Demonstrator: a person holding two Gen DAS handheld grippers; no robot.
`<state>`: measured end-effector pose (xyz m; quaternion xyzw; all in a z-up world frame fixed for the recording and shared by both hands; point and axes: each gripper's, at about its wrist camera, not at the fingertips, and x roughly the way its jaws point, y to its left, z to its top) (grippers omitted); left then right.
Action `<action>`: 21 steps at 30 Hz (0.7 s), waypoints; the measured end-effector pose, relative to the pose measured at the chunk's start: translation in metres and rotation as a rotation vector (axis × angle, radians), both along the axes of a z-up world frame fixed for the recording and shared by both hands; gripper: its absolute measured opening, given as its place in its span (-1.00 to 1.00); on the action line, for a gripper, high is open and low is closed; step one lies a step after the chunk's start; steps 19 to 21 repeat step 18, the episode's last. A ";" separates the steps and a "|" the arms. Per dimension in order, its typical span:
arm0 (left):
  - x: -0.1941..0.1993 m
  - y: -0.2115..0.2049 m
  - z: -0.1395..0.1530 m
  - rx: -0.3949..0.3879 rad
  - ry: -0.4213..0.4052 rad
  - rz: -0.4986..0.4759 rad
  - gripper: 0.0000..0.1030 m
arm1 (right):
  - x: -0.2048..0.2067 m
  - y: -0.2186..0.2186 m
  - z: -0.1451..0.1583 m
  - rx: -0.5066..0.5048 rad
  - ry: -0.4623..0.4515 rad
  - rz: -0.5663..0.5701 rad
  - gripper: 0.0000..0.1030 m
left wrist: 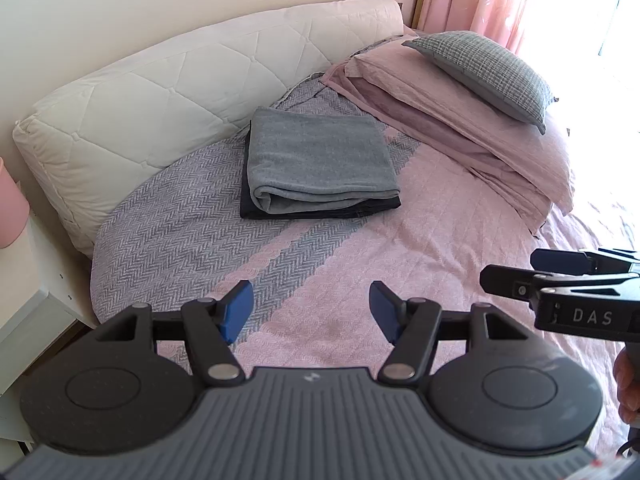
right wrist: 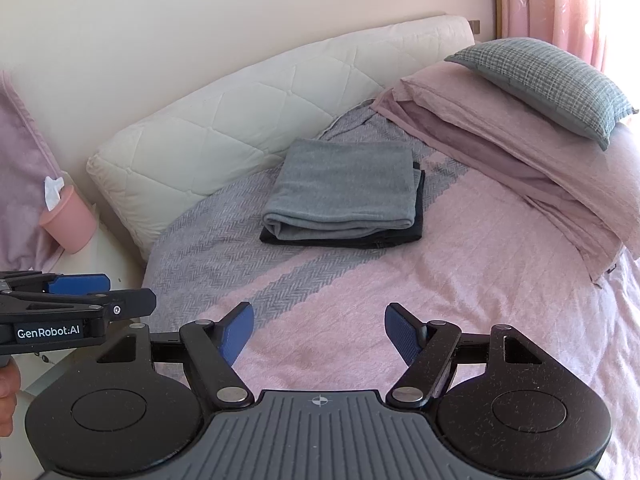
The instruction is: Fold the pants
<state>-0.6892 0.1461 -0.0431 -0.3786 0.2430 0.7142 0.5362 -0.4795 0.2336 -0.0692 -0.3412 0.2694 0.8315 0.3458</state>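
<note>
Pants [left wrist: 320,164] folded on bed, well ahead of both grippers' jaws, spread wide, empty.

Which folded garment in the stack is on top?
The light grey one. It lies on the black one, which shows only as a dark edge along the front and right side.

Left gripper [left wrist: 311,307]: black linkage arms, silver pivot pins, blue ribbed pads [left wrist: 237,311], two round black discs on base, grey ribbed centre plate with small white logo. Side face, seen from right wrist view, carries white "GenRobot.AI" lettering and small screw.

Right gripper [right wrist: 319,334]: same build; black arms, silver pins, blue textured pads [right wrist: 404,334], grey ribbed plate with crosshair mark, dust specks on discs. Side face, seen from left wrist view, reads "DAS" in white.

Hand partly visible at frame edge behind each handle; no sleeve visible.
</note>
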 end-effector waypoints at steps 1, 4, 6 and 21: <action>0.000 0.000 0.000 0.000 -0.001 -0.001 0.17 | -0.001 0.000 0.000 0.000 -0.001 0.001 0.35; -0.001 0.001 0.000 -0.002 -0.002 -0.002 0.17 | -0.001 0.000 -0.001 -0.003 -0.002 0.001 0.35; -0.002 0.001 0.000 -0.003 -0.003 -0.002 0.17 | -0.003 0.001 -0.001 -0.002 -0.004 0.000 0.35; -0.003 0.006 -0.002 0.004 0.011 -0.011 0.21 | -0.002 0.000 0.000 0.007 -0.004 -0.008 0.35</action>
